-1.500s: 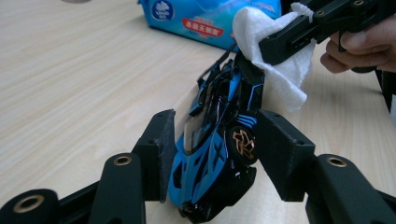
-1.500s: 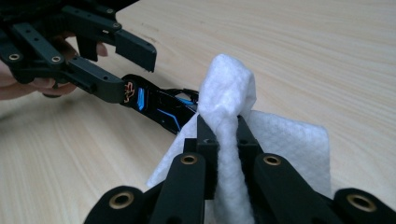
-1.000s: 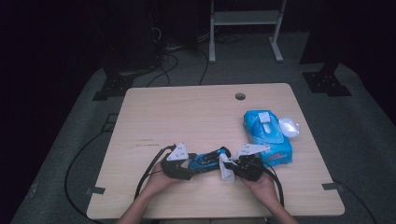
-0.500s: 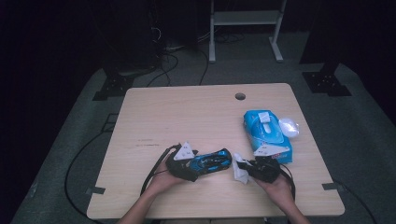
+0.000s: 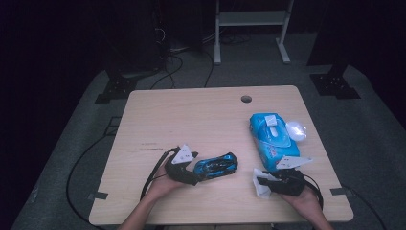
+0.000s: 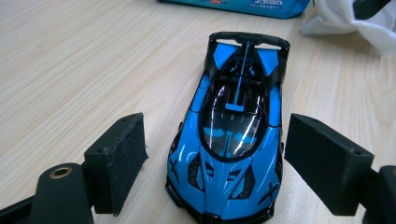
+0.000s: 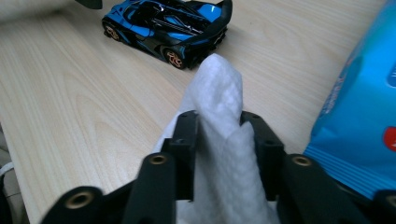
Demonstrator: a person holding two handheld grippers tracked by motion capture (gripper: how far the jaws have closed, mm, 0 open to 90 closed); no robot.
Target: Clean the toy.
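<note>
Blue toy car [image 6: 229,140] upright on table, crumpled white wipe [image 7: 219,154] nearby

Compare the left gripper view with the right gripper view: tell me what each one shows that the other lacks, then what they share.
Left gripper view alone: the left gripper with its black pads standing apart on either side of the blue toy car, not touching it, seen nose-on from above.

Right gripper view alone: the right gripper with a white wipe standing up between its jaws, and the car's gold-coloured wheels from the side.

Both: the toy car on the wooden table, the blue wipes pack, and some of the white wipe.
</note>
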